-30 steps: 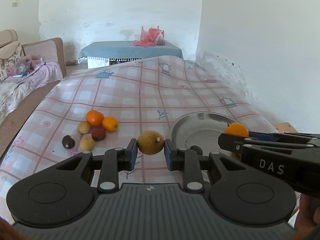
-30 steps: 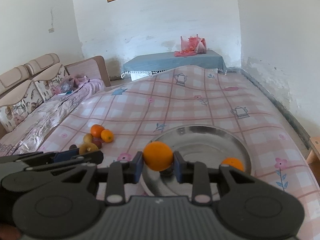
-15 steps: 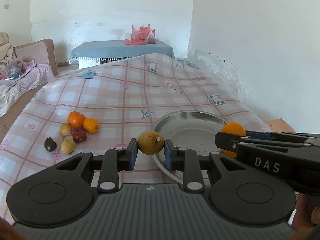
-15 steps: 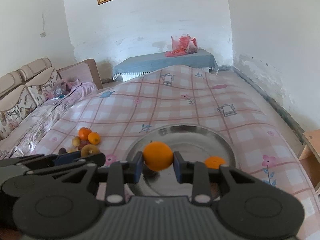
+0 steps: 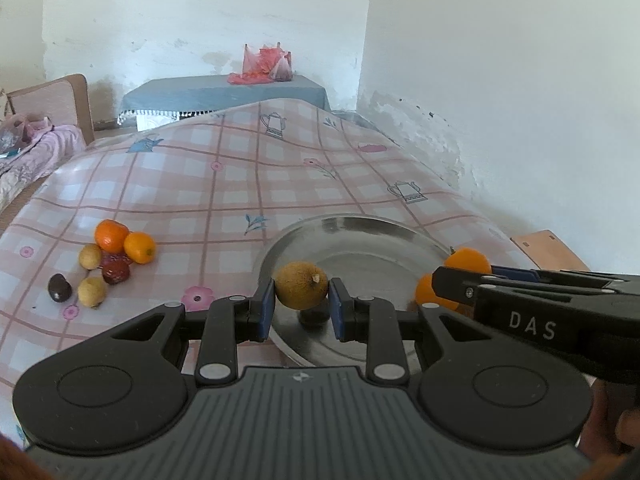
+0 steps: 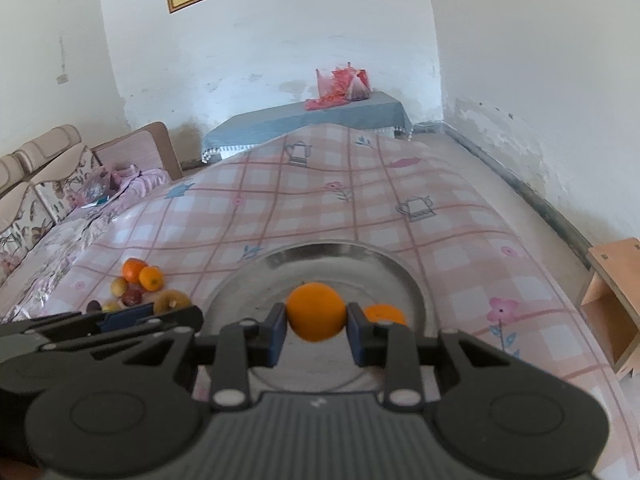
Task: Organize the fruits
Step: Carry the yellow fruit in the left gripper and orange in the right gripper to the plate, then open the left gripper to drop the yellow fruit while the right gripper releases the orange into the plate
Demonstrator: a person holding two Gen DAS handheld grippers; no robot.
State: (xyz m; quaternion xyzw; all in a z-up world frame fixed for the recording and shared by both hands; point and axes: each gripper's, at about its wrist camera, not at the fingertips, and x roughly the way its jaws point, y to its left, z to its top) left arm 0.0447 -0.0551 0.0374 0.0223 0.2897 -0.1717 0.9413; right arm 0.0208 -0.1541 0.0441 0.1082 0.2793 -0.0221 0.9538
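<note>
My left tool (image 5: 302,307) is pinching a brown kiwi (image 5: 301,285) between its blue pads, held over the near-left rim of the steel plate (image 5: 360,236). My right tool (image 6: 316,334) is pinching an orange (image 6: 316,311) above the plate's middle, and it crosses the left view at 3 o'clock, its black body partly blocking the plate's right side. A second orange (image 6: 384,314) already lies in the plate at about 4 o'clock from the held one, just beside the right pad.

The plate rests on the worktop (image 5: 224,200), which is covered by a pink checked cloth printed with teapots and flowers. At 9 o'clock from the plate, well apart from it, sits the loose fruit pile (image 5: 108,264): two oranges touching each other at the back, two small yellow fruits, a dark red one in the middle and a dark purple one at the outer left.

Beyond the worktop at 12 o'clock stands a low table with a blue cover (image 6: 308,122) carrying red plastic bags (image 6: 340,84). A sofa (image 6: 48,184) runs along the left, and a small wooden box (image 6: 612,300) stands at the right edge by the wall.
</note>
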